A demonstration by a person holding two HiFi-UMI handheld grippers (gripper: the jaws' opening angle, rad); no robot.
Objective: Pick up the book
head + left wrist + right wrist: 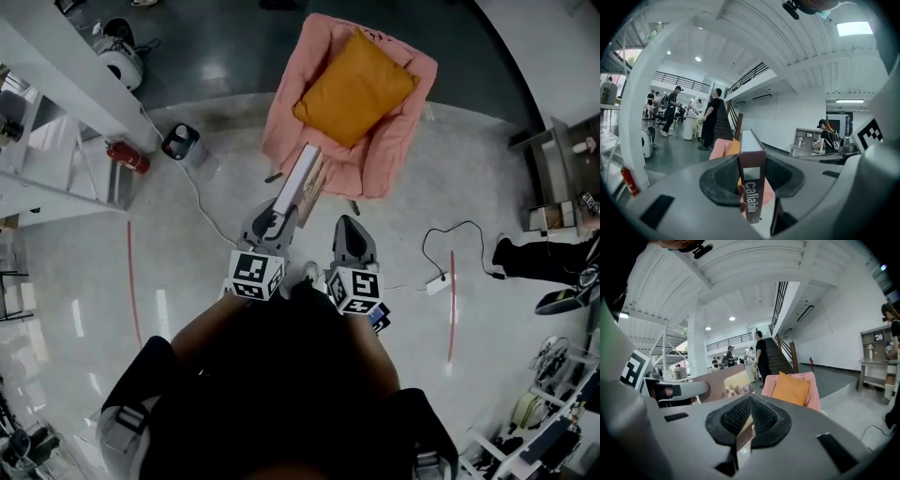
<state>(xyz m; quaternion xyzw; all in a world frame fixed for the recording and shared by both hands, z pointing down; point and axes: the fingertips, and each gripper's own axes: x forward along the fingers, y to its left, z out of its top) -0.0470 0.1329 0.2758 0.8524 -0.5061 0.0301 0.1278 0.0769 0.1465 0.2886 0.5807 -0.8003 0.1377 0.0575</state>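
- Holding the book (pixel 298 178) clear was the step in hand. Your left gripper (pixel 272 223) had it by one end, its fingers (pixel 721 180) clamped on the two covers with the printed spine upright between them.
- You had the book in the air above the floor (pixel 187 272), resting on nothing. Its long body ran away from you toward the front edge of the pink armchair (pixel 398 155), where the orange cushion (pixel 356 86) lay on the seat. I could not tell from the head view whether the far end touched that front edge.
- Your right gripper (pixel 749 414) hung just beside the left one. Its fingers (pixel 736 417) were together at the tips and gripped nothing I could name. A brownish sliver showed low in the gap, too small to identify.
- To my eye the pick was all but done, and what remained was carrying it without a slip.
- The grip sat at one end of a long book, so I judged the free end likely to sag or swing. A firm squeeze, the spine kept vertical and a slow, level carry suited this best.
- Your right gripper was close enough to slide under the far end if the book began to droop.
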